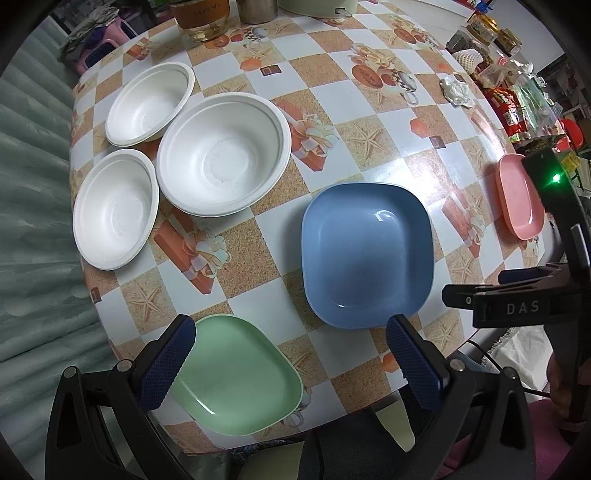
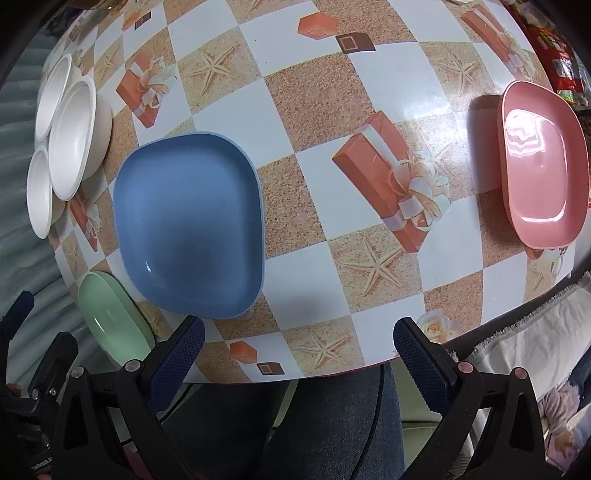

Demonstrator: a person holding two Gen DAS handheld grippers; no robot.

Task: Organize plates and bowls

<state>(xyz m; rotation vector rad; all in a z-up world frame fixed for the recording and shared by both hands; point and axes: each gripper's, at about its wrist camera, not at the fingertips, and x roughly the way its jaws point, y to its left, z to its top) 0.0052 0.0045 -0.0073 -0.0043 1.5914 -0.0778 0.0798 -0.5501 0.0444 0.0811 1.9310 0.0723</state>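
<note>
Three white bowls sit together at the table's left: a large one [image 1: 223, 153], a smaller one behind it [image 1: 149, 103] and another in front [image 1: 115, 208]. A blue square plate [image 1: 365, 253] [image 2: 190, 225] lies mid-table. A green plate [image 1: 236, 373] [image 2: 114, 314] rests at the near edge, a pink plate [image 1: 521, 195] [image 2: 541, 162] at the right. My left gripper [image 1: 291, 365] hovers open over the near edge, its left finger above the green plate. My right gripper [image 2: 299, 365] stands open at the near edge, holding nothing.
The round table [image 2: 332, 92] has a checked cloth with gift-box and starfish prints. Jars and a pot [image 1: 207, 16] stand at the far edge, snack packets and clutter [image 1: 509, 107] at the far right. A person's legs in jeans [image 2: 325, 424] show below the near edge.
</note>
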